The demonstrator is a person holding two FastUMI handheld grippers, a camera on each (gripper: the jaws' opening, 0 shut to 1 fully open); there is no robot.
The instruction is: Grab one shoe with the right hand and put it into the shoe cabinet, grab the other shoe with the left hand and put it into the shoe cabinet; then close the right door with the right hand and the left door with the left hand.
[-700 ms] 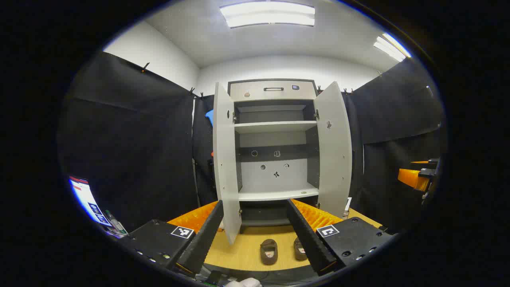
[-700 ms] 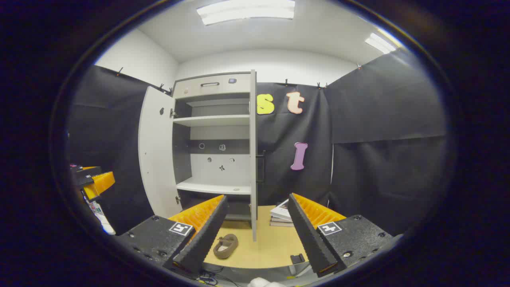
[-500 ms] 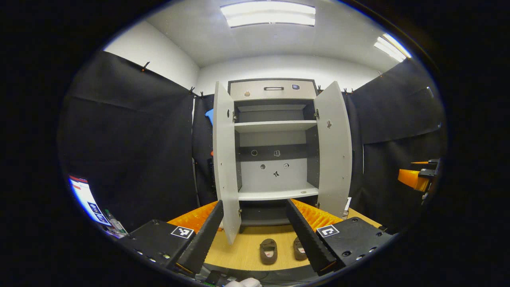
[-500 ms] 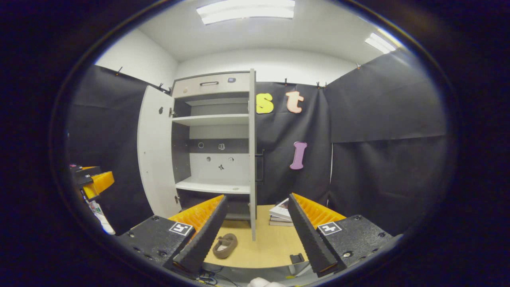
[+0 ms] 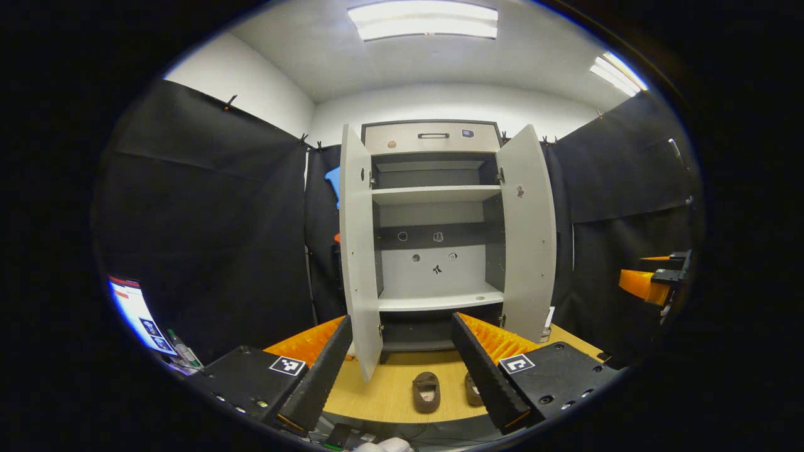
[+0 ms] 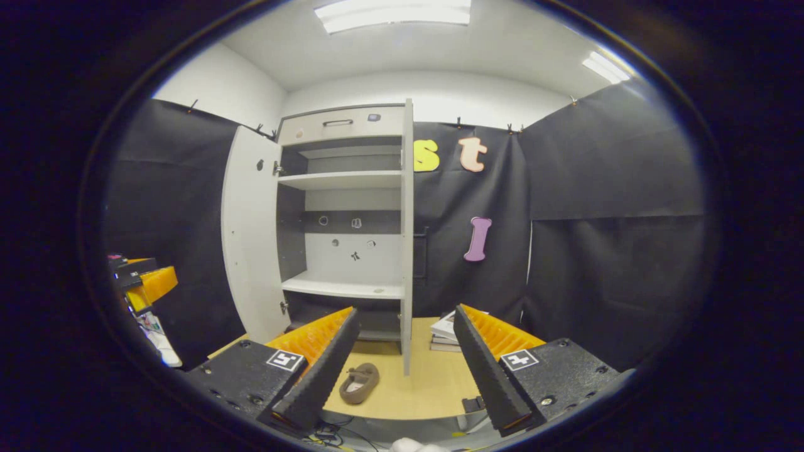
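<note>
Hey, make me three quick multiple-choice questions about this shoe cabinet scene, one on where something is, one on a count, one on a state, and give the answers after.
1. Where are the brown shoes?
A. on the wooden floor before the cabinet
B. on the top shelf
C. held in the tongs

2. How many shoes show in the left gripper view?
A. one
B. two
C. four

3. How do the cabinet doors stand?
A. both shut
B. one open only
C. both open

Answers:
1 A: both shoes lie on the floor in front of the shoe cabinet.
2 B: a second shoe lies beside the first.
3 C: the left door and right door swing outward, baring the shelves. The left tongs and right tongs gape with nothing between them.
</note>
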